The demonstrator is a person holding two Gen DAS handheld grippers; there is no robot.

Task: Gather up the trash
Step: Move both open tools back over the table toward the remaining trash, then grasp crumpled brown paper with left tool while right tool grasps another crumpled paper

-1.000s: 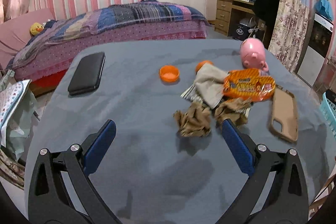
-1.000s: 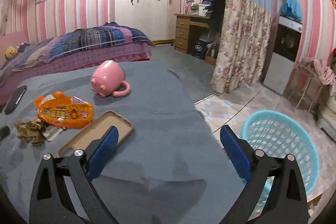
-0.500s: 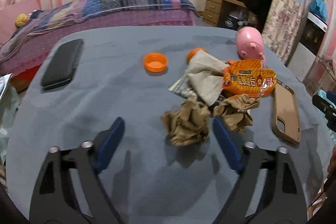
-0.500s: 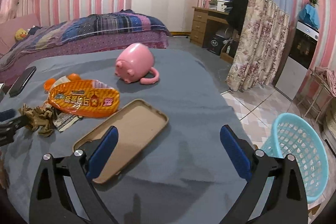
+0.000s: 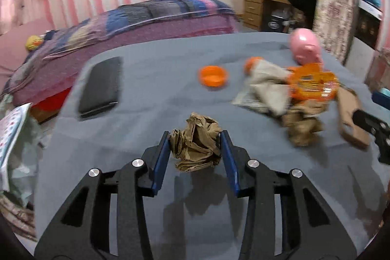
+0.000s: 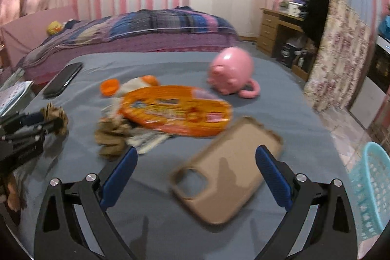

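My left gripper [image 5: 195,138] is shut on a crumpled brown paper ball [image 5: 195,141], on or just above the grey table [image 5: 158,99]; it also shows in the right wrist view [image 6: 56,117]. A second brown paper wad [image 5: 302,123], an orange snack wrapper [image 5: 312,86], a beige cloth [image 5: 268,86] and an orange cap [image 5: 213,75] lie to the right. My right gripper [image 6: 195,162] is open over the tan phone case [image 6: 229,174], near the wrapper [image 6: 175,111] and wad [image 6: 109,135].
A pink pig mug [image 6: 231,73] lies at the table's far right. A black phone [image 5: 101,86] lies at the left. A turquoise basket [image 6: 373,189] stands on the floor to the right. A bed [image 5: 136,16] is behind the table.
My left gripper moved onto the nearer paper ball and closed on it. My right gripper swung left and forward over the phone case, still open.
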